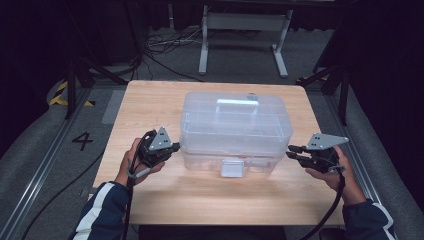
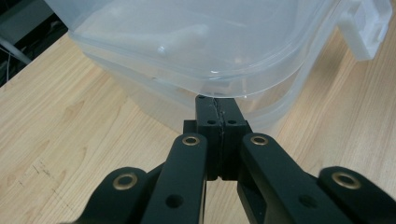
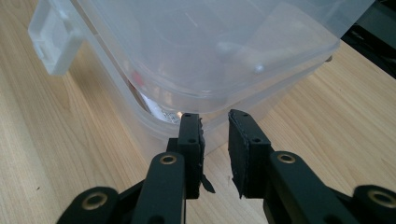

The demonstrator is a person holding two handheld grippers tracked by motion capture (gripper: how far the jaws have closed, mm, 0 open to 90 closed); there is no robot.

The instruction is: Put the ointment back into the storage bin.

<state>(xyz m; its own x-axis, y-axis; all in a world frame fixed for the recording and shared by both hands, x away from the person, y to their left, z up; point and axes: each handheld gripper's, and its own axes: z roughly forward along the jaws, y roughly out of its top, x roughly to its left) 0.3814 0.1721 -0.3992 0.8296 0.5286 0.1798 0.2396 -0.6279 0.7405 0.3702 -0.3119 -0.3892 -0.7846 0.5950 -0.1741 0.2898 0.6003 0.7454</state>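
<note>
A clear plastic storage box (image 1: 235, 127) with a lid, a white top handle (image 1: 237, 102) and a front latch (image 1: 233, 168) stands in the middle of the wooden table. My left gripper (image 1: 175, 148) is at the box's left side, near its front corner. In the left gripper view its jaws are pressed together, and the left gripper (image 2: 218, 103) tips touch the lid rim of the box (image 2: 187, 42). My right gripper (image 1: 291, 152) is at the box's right side. There the right gripper (image 3: 215, 119) stands slightly open, just short of the box (image 3: 210, 46) wall, holding nothing. Contents are unclear.
The table (image 1: 150, 100) has bare wood on all sides of the box. Behind it stand a white metal frame (image 1: 205, 45) and loose cables (image 1: 165, 45) on the floor. A rail and a floor mark "4" (image 1: 82, 140) lie to the left.
</note>
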